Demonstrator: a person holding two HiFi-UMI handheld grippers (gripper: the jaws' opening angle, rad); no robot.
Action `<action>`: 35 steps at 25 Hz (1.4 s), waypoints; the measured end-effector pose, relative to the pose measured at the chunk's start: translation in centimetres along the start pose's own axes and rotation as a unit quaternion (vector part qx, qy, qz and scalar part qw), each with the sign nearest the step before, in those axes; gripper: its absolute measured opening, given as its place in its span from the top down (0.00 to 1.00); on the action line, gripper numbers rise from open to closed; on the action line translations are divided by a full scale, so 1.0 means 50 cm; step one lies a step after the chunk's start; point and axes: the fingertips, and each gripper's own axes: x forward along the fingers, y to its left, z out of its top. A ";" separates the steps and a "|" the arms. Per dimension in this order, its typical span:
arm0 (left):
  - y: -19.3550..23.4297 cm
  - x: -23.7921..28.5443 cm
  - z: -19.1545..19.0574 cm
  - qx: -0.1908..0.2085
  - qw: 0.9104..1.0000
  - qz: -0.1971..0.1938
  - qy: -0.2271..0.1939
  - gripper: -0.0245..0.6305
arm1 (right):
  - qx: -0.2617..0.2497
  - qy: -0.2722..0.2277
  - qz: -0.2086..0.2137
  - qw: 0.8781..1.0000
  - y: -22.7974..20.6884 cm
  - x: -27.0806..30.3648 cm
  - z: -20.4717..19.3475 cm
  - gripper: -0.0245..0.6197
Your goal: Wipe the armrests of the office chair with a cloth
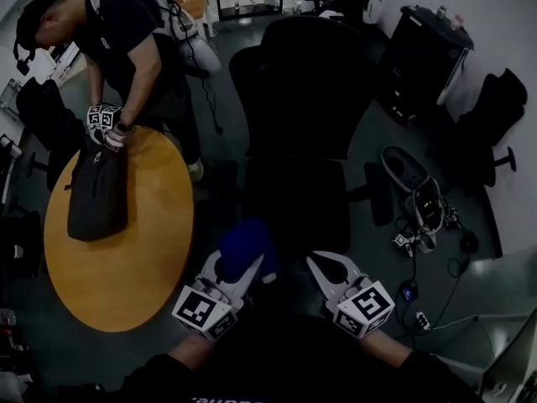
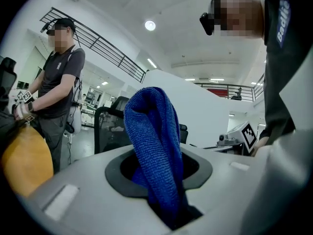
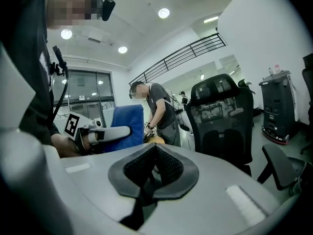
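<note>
A black office chair (image 1: 298,99) stands in front of me, its seat just beyond both grippers; its right armrest (image 1: 377,193) sticks out at the side, also seen in the right gripper view (image 3: 277,166). My left gripper (image 1: 245,267) is shut on a blue cloth (image 1: 243,246), which stands up bunched between its jaws (image 2: 155,151). My right gripper (image 1: 323,267) sits beside it near the seat's front edge, shut with nothing between its black pads (image 3: 168,166). The left armrest is too dark to make out.
A round orange table (image 1: 117,233) stands to the left with a black bag (image 1: 98,193) on it; another person (image 1: 126,40) leans over it with grippers. Cables and gear (image 1: 424,217) litter the floor right. More black chairs (image 1: 487,116) and a black cabinet (image 1: 419,57) stand behind.
</note>
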 end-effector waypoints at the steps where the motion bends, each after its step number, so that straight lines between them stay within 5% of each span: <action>1: 0.036 0.002 0.004 0.003 1.000 0.000 0.005 0.75 | 0.000 0.003 -0.002 1.000 0.001 0.030 0.009 0.95; 7: 0.215 0.010 0.041 0.006 1.000 0.002 0.003 0.75 | -0.004 0.011 -0.012 1.000 0.003 0.180 0.051 0.95; 13: 0.378 0.018 0.053 0.048 0.998 0.031 0.015 0.75 | -0.023 0.026 -0.011 0.999 -0.009 0.288 0.060 0.95; 25: 0.588 0.068 -0.023 0.135 0.983 0.091 0.090 0.75 | -0.041 0.123 0.061 0.990 -0.017 0.406 -0.067 0.95; 35: 0.706 0.187 -0.162 0.169 0.962 0.068 0.202 0.75 | -0.049 0.209 0.106 0.971 -0.007 0.522 -0.214 0.95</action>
